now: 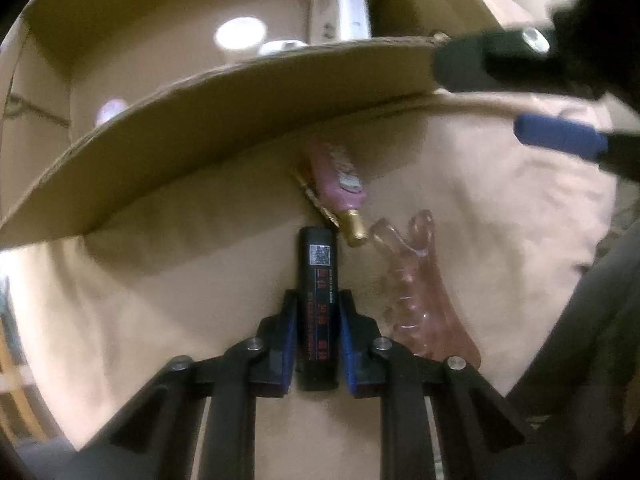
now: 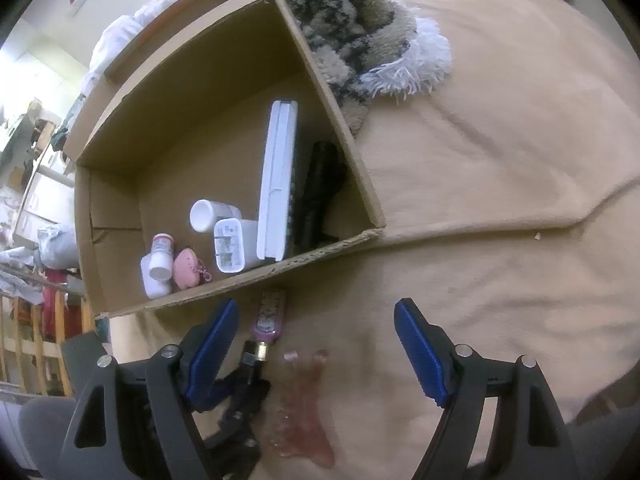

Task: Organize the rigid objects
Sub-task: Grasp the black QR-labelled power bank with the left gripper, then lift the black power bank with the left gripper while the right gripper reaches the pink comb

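My left gripper (image 1: 318, 300) is shut on a black rectangular stick (image 1: 318, 280) with a QR label, just above the tan bedsheet. A pink bottle with a gold cap (image 1: 340, 180) and a clear pink hair claw (image 1: 416, 284) lie beside it. The cardboard box (image 1: 240, 92) wall rises right ahead. My right gripper (image 2: 316, 344) is open, hovering above the hair claw (image 2: 304, 416) and pink bottle (image 2: 270, 316). The left gripper (image 2: 236, 400) shows under its left finger. The box (image 2: 332, 248) holds white bottles, a charger, a white slab and a dark object.
A furry patterned blanket (image 2: 360, 28) lies behind the box's right wall. The tan sheet (image 2: 500, 200) spreads wide to the right of the box. Room clutter and wooden rails are at far left. The right gripper's fingers (image 1: 560, 140) cross the upper right of the left wrist view.
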